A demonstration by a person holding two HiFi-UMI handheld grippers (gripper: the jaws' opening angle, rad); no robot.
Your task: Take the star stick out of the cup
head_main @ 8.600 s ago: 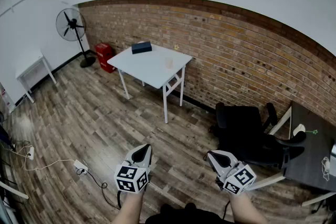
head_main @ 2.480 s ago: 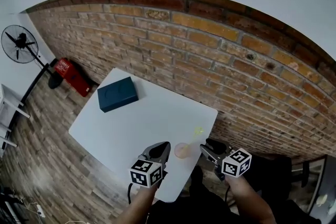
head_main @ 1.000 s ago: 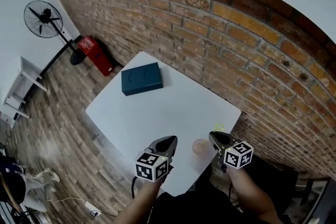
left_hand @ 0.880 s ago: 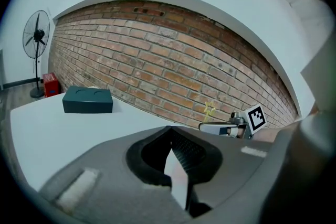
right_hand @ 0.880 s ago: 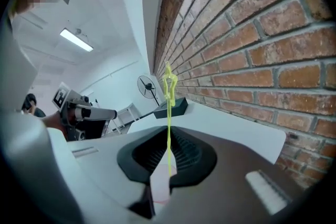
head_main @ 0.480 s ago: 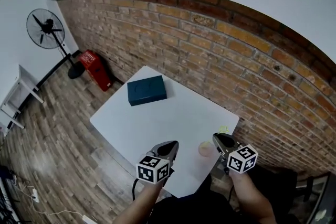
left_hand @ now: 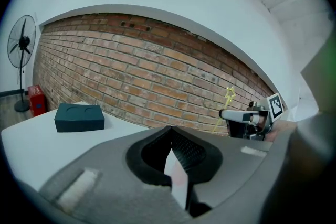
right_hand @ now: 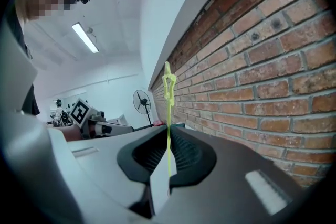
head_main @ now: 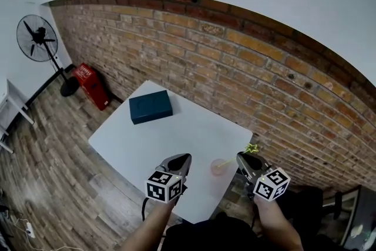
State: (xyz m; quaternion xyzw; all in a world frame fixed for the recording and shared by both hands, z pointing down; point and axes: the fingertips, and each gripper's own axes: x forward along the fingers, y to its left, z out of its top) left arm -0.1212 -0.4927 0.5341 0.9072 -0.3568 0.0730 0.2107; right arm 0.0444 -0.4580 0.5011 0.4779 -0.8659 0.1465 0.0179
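A yellow-green star stick point(head_main: 252, 148) is pinched in my right gripper point(head_main: 245, 158), which is shut on its thin stem. In the right gripper view the stem point(right_hand: 169, 134) rises from the jaws to the star at the top. The left gripper view shows the star stick point(left_hand: 229, 94) slanting up past the right gripper point(left_hand: 231, 115). A pinkish see-through cup point(head_main: 218, 167) stands on the white table point(head_main: 147, 144) just left of that gripper. I cannot tell whether the stem's lower end is inside the cup. My left gripper point(head_main: 181, 160) hovers left of the cup, shut and holding nothing.
A dark teal box point(head_main: 151, 107) lies toward the table's far left, also seen as the box point(left_hand: 79, 117). A brick wall point(head_main: 247, 73) runs close behind the table. A standing fan point(head_main: 34, 38) and a red object point(head_main: 90, 84) are on the wooden floor at left.
My right gripper, holding the star stick, has shifted slightly right, away from the cup. The head view has swung, so the table sits a little further left.
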